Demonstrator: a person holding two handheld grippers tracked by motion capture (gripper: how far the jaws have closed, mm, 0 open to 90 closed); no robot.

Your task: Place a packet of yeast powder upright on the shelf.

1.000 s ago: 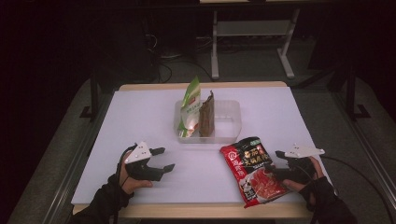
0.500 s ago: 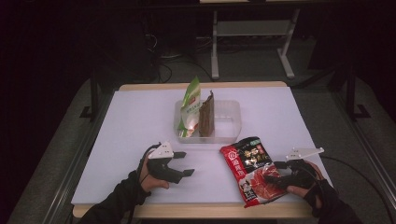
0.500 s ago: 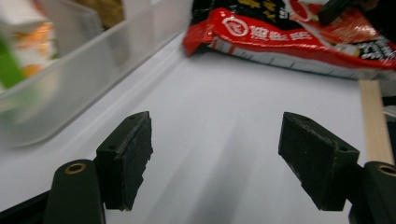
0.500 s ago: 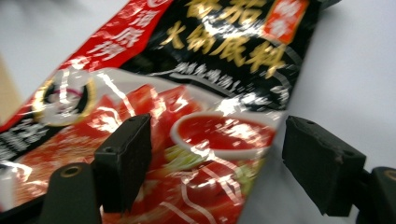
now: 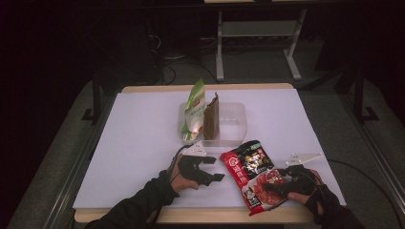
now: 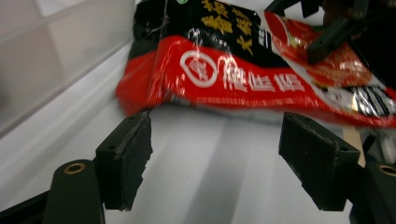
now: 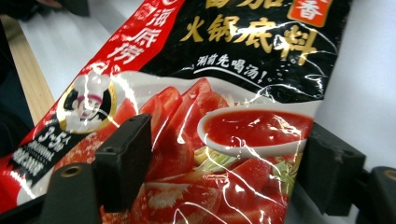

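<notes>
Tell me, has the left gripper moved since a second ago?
Yes. The left gripper has slid right across the table, from well left of the clear tray to just below it, close to the red sauce packet.

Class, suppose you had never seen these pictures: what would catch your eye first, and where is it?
The glossy red-and-black hotpot soup base packet lies at the white table's near edge, the right hand-held gripper open astride its near end. The left hand-held gripper, jaws open, points at it. Behind, a clear plastic bin holds a green packet and a brown one, both upright.
</notes>
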